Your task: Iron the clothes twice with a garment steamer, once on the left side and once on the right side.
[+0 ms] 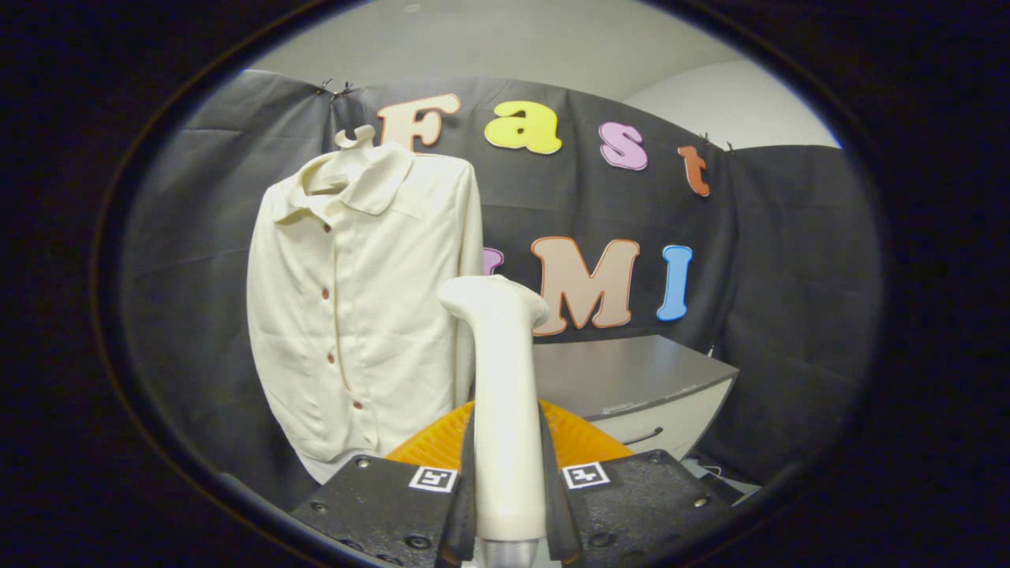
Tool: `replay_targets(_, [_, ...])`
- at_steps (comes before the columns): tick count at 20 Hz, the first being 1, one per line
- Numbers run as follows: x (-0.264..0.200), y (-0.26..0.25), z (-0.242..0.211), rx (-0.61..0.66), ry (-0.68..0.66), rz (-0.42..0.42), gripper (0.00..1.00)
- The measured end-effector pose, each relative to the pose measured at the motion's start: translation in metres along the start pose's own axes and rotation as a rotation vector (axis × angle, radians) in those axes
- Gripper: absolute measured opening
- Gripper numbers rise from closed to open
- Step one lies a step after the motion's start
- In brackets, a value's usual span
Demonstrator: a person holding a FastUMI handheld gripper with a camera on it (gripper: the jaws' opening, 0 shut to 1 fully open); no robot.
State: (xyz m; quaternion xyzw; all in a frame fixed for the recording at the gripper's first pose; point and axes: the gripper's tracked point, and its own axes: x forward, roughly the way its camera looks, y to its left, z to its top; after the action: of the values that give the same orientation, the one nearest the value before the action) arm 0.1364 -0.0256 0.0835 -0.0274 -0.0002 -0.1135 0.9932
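Nearest to me, my gripper [507, 481] is clamped on the cream-white plastic garment steamer [502, 394]: both fingers press against the sides of its upright handle, closed in only as far as the handle's width allows. The handle rises straight between the fingers and ends in a rounded, bent head that tips slightly left. On top of each finger block sits a small square black-and-white marker tag [433, 478]; I can make out its blocky pattern but no readable writing on it. I see no brand or label on the steamer.

Just behind the fingers and the handle lies an orange ribbed dome-shaped piece [580, 438]; I cannot tell what it belongs to.

Beyond the fingers, to the left of the steamer's head, hangs the cream-coloured long-sleeved button-front shirt [347, 315] on a pale hanger [357, 139]. It faces me, collar up, with a row of small reddish-brown buttons down the front. The steamer's head is apart from the fabric.

Farther back on the right stands a grey cabinet with a flat tabletop [623, 371] and a pale drawer front with a dark handle.
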Motion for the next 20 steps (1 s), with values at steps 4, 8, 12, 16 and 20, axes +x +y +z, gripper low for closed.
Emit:
replay_targets(4, [-0.034,0.056,-0.006,0.059,0.004,0.008,0.34])
replay_targets(8, [-0.051,0.100,0.009,0.034,-0.059,0.028,0.34])
replay_targets(12, [-0.044,0.142,0.017,0.027,-0.070,0.086,0.34])
replay_targets(16, [-0.025,0.175,0.024,0.028,-0.089,0.131,0.34])
replay_targets(20, [-0.008,0.223,0.027,0.013,-0.125,0.226,0.34])
